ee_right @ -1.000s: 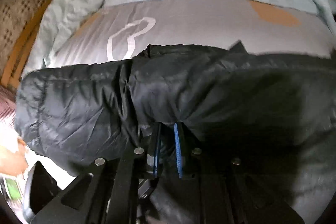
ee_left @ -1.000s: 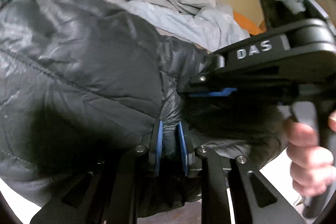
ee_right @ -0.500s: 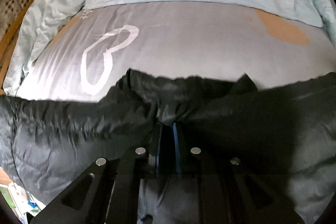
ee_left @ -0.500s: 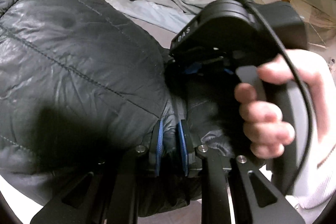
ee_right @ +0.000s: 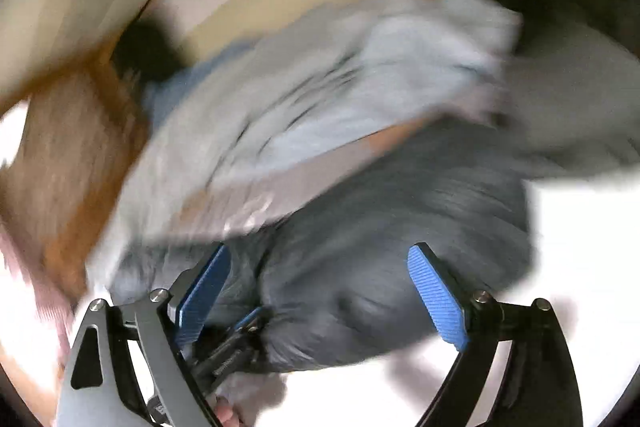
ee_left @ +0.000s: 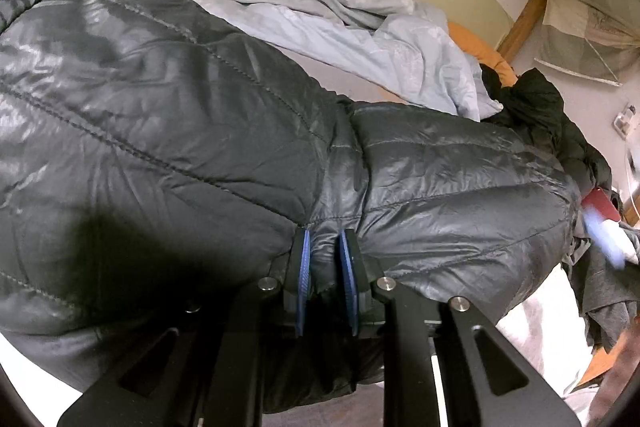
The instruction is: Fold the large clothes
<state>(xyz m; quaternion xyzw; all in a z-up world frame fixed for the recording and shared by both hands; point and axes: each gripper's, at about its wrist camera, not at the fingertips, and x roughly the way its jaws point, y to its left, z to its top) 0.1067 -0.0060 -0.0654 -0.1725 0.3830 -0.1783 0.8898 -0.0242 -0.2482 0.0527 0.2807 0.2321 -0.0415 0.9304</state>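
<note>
**One gripper held the coat, the other let go**

The left wrist view was sharp. On the left, the dark puffy jacket [ee_left: 168, 131] filled most of the picture and lay across the bed. The left gripper [ee_left: 325, 279] sat near the bottom middle, and its blue pads [ee_left: 305, 277] were close together with a fold of the jacket pinched between them. Behind the jacket, farther away, lay a crumpled light blue blanket [ee_left: 320, 7]. Past it ran the wooden bed frame [ee_left: 520, 23]. At the far right there was a pile of dark clothes [ee_left: 536, 103] and something red [ee_left: 600, 203], too blurry to name.

The right wrist view was smeared, so small things could not be made out. It showed what the left view did not: the right gripper [ee_right: 320, 301]. Its jaws had just been opening and stood wide apart. One blue pad [ee_right: 438, 301] was on the right and the other on the left. The jacket [ee_right: 380, 251] lay beyond them, but nothing was pressed between the pads. The blanket [ee_right: 304, 107] was blurry behind it.

No box, basket or bag could be seen in either view.
</note>
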